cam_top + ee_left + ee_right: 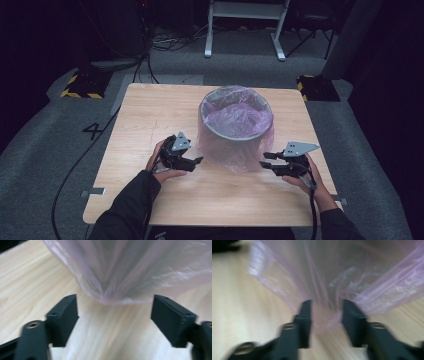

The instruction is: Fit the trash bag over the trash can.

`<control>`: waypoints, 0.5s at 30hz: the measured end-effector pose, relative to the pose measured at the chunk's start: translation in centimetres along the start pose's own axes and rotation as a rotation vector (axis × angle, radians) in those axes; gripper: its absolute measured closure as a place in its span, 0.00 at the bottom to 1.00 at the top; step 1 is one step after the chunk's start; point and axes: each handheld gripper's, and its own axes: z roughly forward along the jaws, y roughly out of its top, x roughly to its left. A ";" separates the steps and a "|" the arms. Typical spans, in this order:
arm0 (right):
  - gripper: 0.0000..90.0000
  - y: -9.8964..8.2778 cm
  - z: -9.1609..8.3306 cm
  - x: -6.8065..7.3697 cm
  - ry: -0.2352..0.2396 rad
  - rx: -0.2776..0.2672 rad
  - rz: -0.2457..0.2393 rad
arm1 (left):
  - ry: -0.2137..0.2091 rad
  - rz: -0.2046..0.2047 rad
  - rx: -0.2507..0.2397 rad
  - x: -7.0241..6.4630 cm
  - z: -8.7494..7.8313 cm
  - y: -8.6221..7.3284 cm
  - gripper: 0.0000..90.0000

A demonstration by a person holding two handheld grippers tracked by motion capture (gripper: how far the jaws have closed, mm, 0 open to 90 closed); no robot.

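Observation:
A round grey bin (pixel 235 135) stands mid-table, lined with a thin pink plastic bag (pixel 235 156) whose skirt hangs down the outside to the tabletop. My left gripper (pixel 197 161) lies low at the bin's left, pointing at it. In the left gripper view its jaws (pixel 113 307) stand wide apart, with the bag's hem (pixel 120 277) just ahead and nothing between them. My right gripper (pixel 265 159) faces the bin from the right. Its jaws (pixel 325 312) are partly apart, with a hanging fold of the bag (pixel 322 285) between them; the blurred picture shows gaps beside the film.
The wooden table (pixel 150 115) has bare room on the left and in front of the bin. Yellow-and-black striped blocks (pixel 82 86) (pixel 315 86) sit on the floor by its far corners. Cables (pixel 95 145) run along the grey floor, and a white frame (pixel 245 30) stands behind.

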 end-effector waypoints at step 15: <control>0.23 2.7 -5.0 0.6 -0.075 -0.130 0.013 | -0.005 -0.042 0.101 -2.3 -1.2 -5.0 0.18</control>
